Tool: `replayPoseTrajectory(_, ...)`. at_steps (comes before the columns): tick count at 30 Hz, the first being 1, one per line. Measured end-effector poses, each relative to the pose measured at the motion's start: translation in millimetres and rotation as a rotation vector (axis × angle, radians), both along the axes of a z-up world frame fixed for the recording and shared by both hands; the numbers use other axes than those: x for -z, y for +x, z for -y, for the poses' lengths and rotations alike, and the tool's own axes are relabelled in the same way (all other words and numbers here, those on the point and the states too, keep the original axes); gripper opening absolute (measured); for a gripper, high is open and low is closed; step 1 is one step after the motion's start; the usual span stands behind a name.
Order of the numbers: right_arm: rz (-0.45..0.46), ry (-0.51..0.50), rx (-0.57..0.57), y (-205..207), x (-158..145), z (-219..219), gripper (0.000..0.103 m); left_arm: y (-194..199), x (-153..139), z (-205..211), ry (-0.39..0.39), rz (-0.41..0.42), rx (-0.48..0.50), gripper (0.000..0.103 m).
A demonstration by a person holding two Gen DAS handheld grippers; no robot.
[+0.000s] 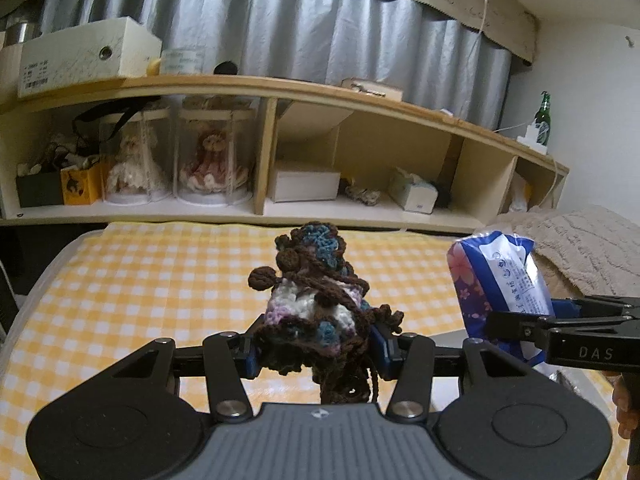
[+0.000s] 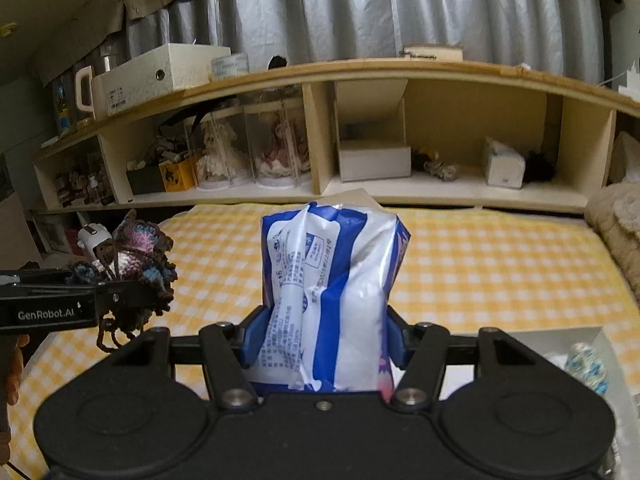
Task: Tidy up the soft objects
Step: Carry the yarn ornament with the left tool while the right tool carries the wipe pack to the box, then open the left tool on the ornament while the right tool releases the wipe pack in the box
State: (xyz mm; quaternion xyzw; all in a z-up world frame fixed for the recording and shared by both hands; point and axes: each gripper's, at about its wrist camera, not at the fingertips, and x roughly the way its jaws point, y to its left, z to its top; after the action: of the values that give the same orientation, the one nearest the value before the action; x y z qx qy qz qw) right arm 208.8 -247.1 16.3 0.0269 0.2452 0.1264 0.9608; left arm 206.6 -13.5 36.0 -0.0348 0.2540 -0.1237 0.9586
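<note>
My left gripper [image 1: 316, 350] is shut on a crocheted piece [image 1: 316, 296] of brown, blue, white and pink yarn, held above the yellow checked bed cover [image 1: 160, 280]. It also shows in the right wrist view [image 2: 136, 264] at the left. My right gripper [image 2: 324, 340] is shut on a blue and white tissue pack [image 2: 332, 292], held upright above the bed. The pack also shows in the left wrist view [image 1: 496, 280] at the right, beside the crocheted piece.
A wooden shelf [image 1: 280, 84] runs behind the bed with dolls in clear cases [image 1: 212, 160], boxes and a tissue box [image 1: 414, 192]. A beige blanket [image 1: 580, 248] lies at the right. A grey box [image 2: 560, 344] with a blue-white soft item [image 2: 588, 364] sits at lower right.
</note>
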Motion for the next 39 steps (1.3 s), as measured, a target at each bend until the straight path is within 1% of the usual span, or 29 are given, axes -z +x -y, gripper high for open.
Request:
replayPoseTrajectory(6,0.014,-0.010,0.064,-6,-3,34,0.060,1,-3,24,-0.027,0.017,0.032,0.051)
replayPoseTrajectory(12,0.029,0.027,0.158,-11,-2,80,0.060,6,-4,56,-0.040,0.016,0.086,0.051)
replayPoseTrajectory(18,0.043,0.068,0.245,-13,1,124,0.061,18,-7,96,-0.071,0.043,0.165,0.052)
replayPoseTrajectory(20,0.032,0.075,0.259,-11,8,134,0.061,23,-6,110,-0.093,0.049,0.196,0.052)
replayPoseTrajectory(22,0.008,0.075,0.272,-4,15,142,0.060,29,-3,124,-0.124,0.055,0.226,0.056)
replayPoseTrajectory(25,-0.036,0.055,0.282,8,30,148,0.060,41,7,147,-0.155,0.053,0.270,0.056)
replayPoseTrajectory(28,-0.080,0.029,0.291,18,44,152,0.060,55,23,168,-0.128,0.020,0.289,0.055)
replayPoseTrajectory(32,-0.110,0.039,0.267,31,57,157,0.060,74,51,185,-0.060,-0.029,0.289,0.055)
replayPoseTrajectory(35,-0.126,0.031,0.234,41,64,155,0.060,88,75,193,-0.009,-0.107,0.308,0.055)
replayPoseTrajectory(37,-0.147,0.021,0.204,49,70,152,0.060,94,90,200,0.043,-0.168,0.318,0.055)
replayPoseTrajectory(39,-0.175,0.005,0.185,57,77,149,0.060,98,101,204,0.074,-0.206,0.331,0.055)
